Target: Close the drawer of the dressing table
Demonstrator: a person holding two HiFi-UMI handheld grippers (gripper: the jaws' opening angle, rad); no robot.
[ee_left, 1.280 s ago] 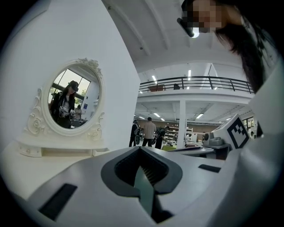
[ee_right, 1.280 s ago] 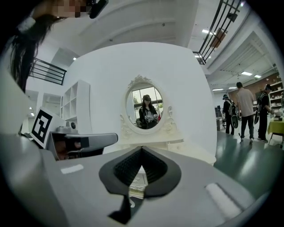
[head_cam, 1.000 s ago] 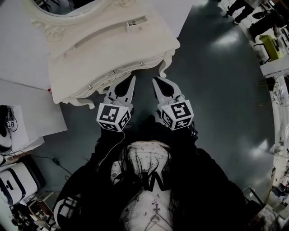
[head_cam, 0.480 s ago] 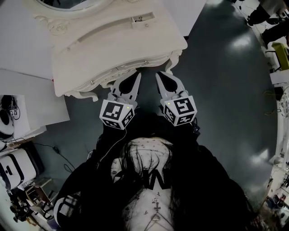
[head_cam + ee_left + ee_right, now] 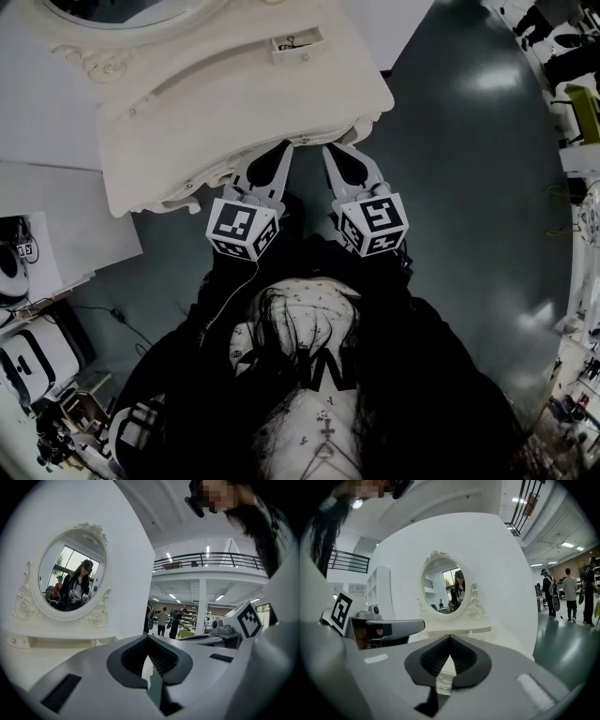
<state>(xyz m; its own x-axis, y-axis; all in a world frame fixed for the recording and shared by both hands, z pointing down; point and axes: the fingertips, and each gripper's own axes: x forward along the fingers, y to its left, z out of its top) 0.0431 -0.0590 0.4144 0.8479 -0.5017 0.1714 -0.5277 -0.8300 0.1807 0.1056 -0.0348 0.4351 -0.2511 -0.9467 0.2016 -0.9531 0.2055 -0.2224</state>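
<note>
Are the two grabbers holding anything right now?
No, nothing is held. The left gripper and the right gripper both have their fingers shut together with nothing between, tips by the front edge of the dressing table.

Nothing legible to call out here, only wordless black-and-white square markers [image 5: 234, 223] on the left gripper [image 5: 281, 150] and right gripper [image 5: 330, 152].

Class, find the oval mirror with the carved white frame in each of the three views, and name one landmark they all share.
Head view: the oval mirror sits at the top edge, left of centre, and is cut off by the picture.
Left gripper view: the mirror is in the left half, at mid-height.
Right gripper view: the mirror is at the centre.
Shared landmark: the long white shelf at the mirror's foot.
</note>
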